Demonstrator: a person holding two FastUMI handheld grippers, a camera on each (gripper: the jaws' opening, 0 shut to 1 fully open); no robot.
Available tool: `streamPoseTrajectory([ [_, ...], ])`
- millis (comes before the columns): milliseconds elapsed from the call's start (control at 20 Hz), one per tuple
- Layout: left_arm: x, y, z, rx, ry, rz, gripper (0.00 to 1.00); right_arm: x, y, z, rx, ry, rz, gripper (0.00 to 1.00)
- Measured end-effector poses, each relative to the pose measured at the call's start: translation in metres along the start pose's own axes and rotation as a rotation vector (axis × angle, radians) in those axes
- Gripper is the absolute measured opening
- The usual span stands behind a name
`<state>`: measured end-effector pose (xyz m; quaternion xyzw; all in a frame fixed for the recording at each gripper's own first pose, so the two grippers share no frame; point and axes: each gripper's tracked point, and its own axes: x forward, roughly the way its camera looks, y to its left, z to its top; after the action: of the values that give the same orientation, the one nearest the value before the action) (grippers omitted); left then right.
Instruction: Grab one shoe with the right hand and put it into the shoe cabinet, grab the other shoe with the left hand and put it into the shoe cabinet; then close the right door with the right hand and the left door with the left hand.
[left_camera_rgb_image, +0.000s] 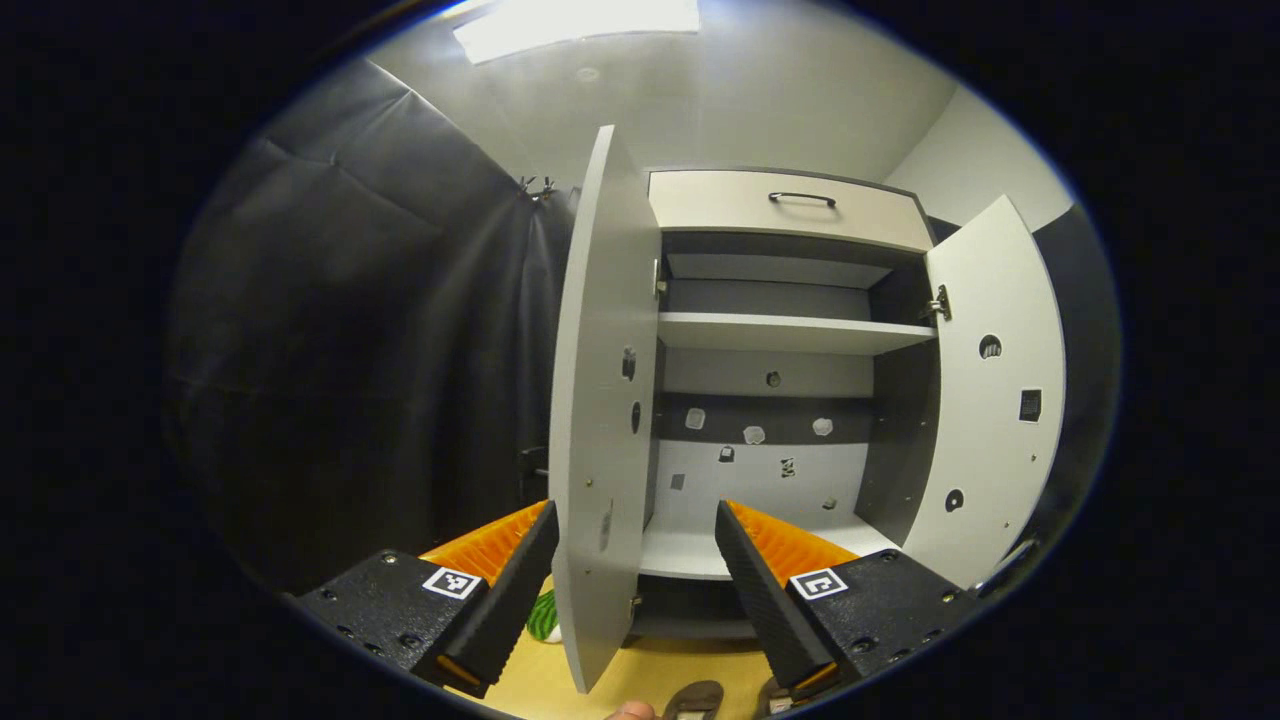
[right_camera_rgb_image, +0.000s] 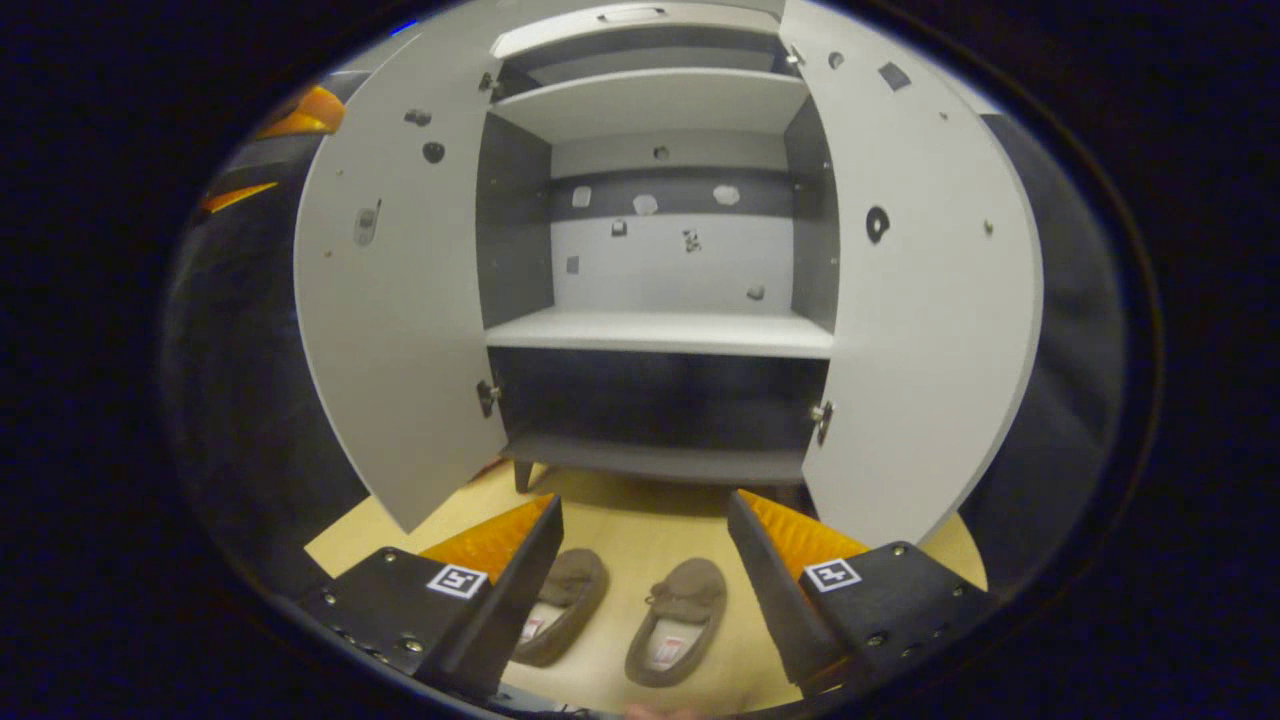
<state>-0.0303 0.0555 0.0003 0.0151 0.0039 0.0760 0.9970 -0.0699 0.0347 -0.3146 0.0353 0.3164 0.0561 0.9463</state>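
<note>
Two brown slippers lie side by side on the wooden floor in front of the shoe cabinet (right_camera_rgb_image: 660, 330): the left slipper (right_camera_rgb_image: 565, 605) and the right slipper (right_camera_rgb_image: 680, 620). My right gripper (right_camera_rgb_image: 645, 505) hovers open just above them, with the slippers showing in the gap between its fingers. Both cabinet doors stand open, the left door (right_camera_rgb_image: 400, 300) and the right door (right_camera_rgb_image: 920, 300). My left gripper (left_camera_rgb_image: 635, 518) is open and holds nothing. It sits higher, close to the edge of the left door (left_camera_rgb_image: 600, 400). The slippers (left_camera_rgb_image: 695, 698) peek in at the bottom of the left gripper view.
The cabinet has a top drawer (left_camera_rgb_image: 790, 205), an upper shelf (left_camera_rgb_image: 790, 335), a middle shelf (right_camera_rgb_image: 660, 332) and a dark bottom compartment (right_camera_rgb_image: 660, 410), all bare. A green object (left_camera_rgb_image: 542, 615) lies on the floor by the left door. Black cloth walls (left_camera_rgb_image: 350, 350) close in on the left.
</note>
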Motion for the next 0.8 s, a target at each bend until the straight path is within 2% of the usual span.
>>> streamPoseTrajectory([
  [50,-0.001,0.004,0.0,0.002,-0.001,0.011,0.96,0.007,0.002,-0.017,0.007,0.036,0.01,0.99],
  [250,-0.006,0.02,0.002,0.031,-0.008,0.056,0.96,0.023,0.005,-0.083,0.026,0.176,0.029,1.0],
  [300,-0.007,0.023,0.003,0.038,-0.008,0.065,0.92,0.027,0.006,-0.099,0.024,0.21,0.032,1.0],
  [350,-0.009,0.027,0.001,0.044,-0.005,0.074,0.92,0.031,0.006,-0.114,0.02,0.246,0.035,0.96],
  [400,-0.01,0.031,0.001,0.047,-0.001,0.084,0.96,0.035,0.007,-0.13,0.023,0.284,0.039,1.0],
  [550,-0.014,0.045,-0.001,0.063,0.01,0.12,0.96,0.052,0.007,-0.172,0.047,0.375,0.04,1.0],
  [800,-0.024,0.074,0.0,0.115,0.02,0.206,0.96,0.093,-0.011,-0.193,0.013,0.399,-0.013,1.0],
])
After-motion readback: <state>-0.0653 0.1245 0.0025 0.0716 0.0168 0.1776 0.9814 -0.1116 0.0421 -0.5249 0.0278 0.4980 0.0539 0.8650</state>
